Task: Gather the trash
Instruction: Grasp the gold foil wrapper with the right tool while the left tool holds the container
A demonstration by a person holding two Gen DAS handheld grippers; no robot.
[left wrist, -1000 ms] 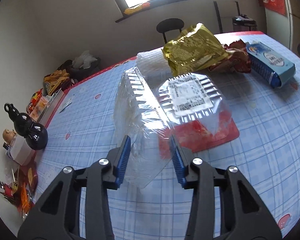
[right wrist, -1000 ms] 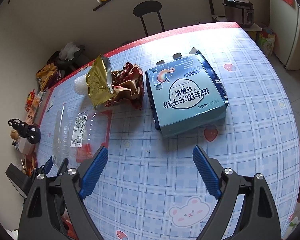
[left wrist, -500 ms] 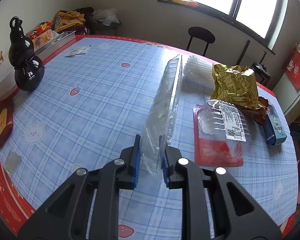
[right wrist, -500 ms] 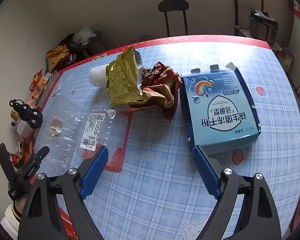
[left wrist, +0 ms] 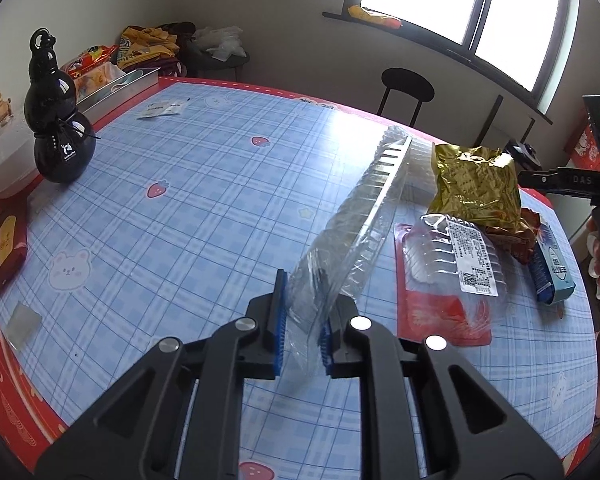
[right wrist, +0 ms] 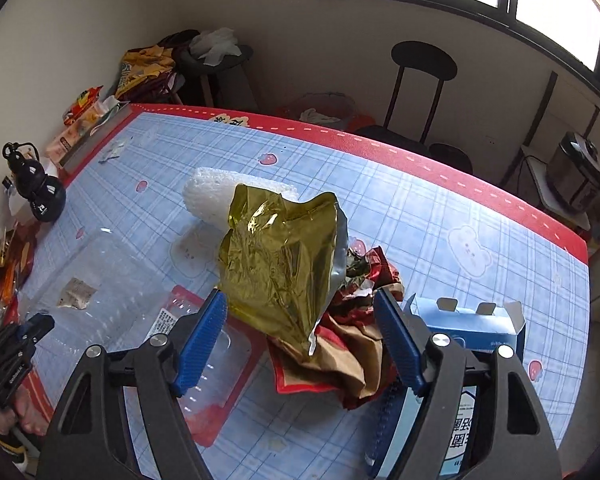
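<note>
My left gripper [left wrist: 302,320] is shut on the near edge of a clear plastic clamshell tray [left wrist: 364,216], which stands tipped up on its edge above the table. Right of it lie a labelled clear tray on a red card [left wrist: 452,264], a gold foil bag [left wrist: 474,184] and a blue box [left wrist: 550,272]. My right gripper [right wrist: 300,320] hangs over the gold foil bag [right wrist: 280,256] and a crumpled red-brown wrapper [right wrist: 348,352]. Its jaws are closing with both pieces of trash between them, and the pads stand apart from them. The blue box [right wrist: 472,320] lies just right of it.
A white foam roll [right wrist: 212,196] lies behind the gold bag. A black gourd-shaped bottle [left wrist: 60,136] and a metal tray [left wrist: 116,88] stand at the table's left side. A black stool [left wrist: 406,84] stands beyond the far red edge, a cooker [right wrist: 576,176] at the right.
My left gripper closed on the clear tray and tipped it up on its edge. My right gripper moved left from the blue box to the gold bag and wrapper, and its jaws narrowed.
</note>
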